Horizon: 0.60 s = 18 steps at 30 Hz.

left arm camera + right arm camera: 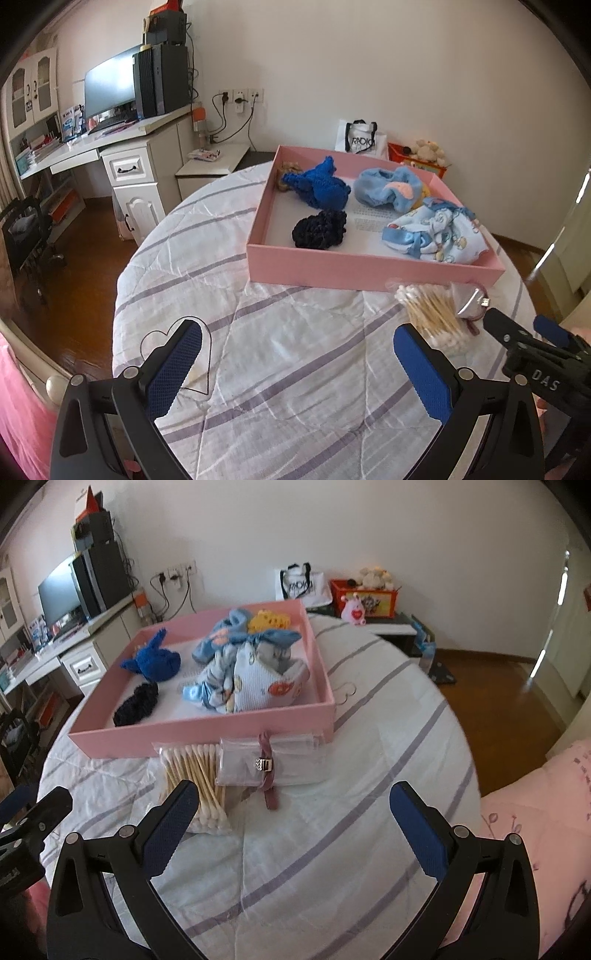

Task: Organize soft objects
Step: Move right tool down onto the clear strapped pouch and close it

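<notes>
A pink tray point(369, 271) point(207, 738) sits on the striped white quilt. In it lie a royal-blue knit toy point(321, 184) point(155, 661), a dark navy knit piece point(320, 229) point(136, 703), a light-blue plush item point(388, 186) point(221, 637), a printed baby cloth point(439, 236) point(258, 683) and a yellow item point(267, 620). My left gripper point(297, 354) is open and empty, low over the quilt in front of the tray. My right gripper point(295, 808) is open and empty, just short of the items in front of the tray.
A bag of cotton swabs point(432, 314) point(195, 775) and a clear pouch with a mauve strap point(266, 764) lie against the tray's front wall. The right gripper shows at the right edge of the left wrist view point(528, 336). A desk with a monitor point(110, 86) stands at the left; wooden floor surrounds the bed.
</notes>
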Available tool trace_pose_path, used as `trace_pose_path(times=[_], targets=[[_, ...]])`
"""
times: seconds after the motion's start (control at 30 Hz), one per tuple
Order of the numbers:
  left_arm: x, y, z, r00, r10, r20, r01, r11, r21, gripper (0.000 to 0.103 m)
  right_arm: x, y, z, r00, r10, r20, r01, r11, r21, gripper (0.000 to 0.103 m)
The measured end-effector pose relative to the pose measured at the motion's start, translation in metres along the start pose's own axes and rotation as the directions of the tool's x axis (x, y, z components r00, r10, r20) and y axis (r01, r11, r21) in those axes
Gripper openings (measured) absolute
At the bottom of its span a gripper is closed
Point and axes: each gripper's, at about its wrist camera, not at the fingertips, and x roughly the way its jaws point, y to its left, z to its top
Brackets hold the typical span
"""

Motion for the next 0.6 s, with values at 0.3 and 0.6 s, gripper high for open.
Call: trace_pose_path(times=[0.3, 0.6], targets=[[0.030, 0.006, -0.001, 0.999, -0.007, -0.052, 0.007, 1.000, -0.005, 0.103, 0.036, 0.004, 0.001, 0.998, 0.001, -0.069, 0.000, 1.000, 0.017, 0.103], [0.050, 0.003, 0.001, 0.996, -0.017, -0.089, 0.017, 1.000, -0.002, 0.103, 0.050, -0.003, 0.005, 0.996, 0.072, -0.055, -0.069, 0.995, 0.067, 0.088]])
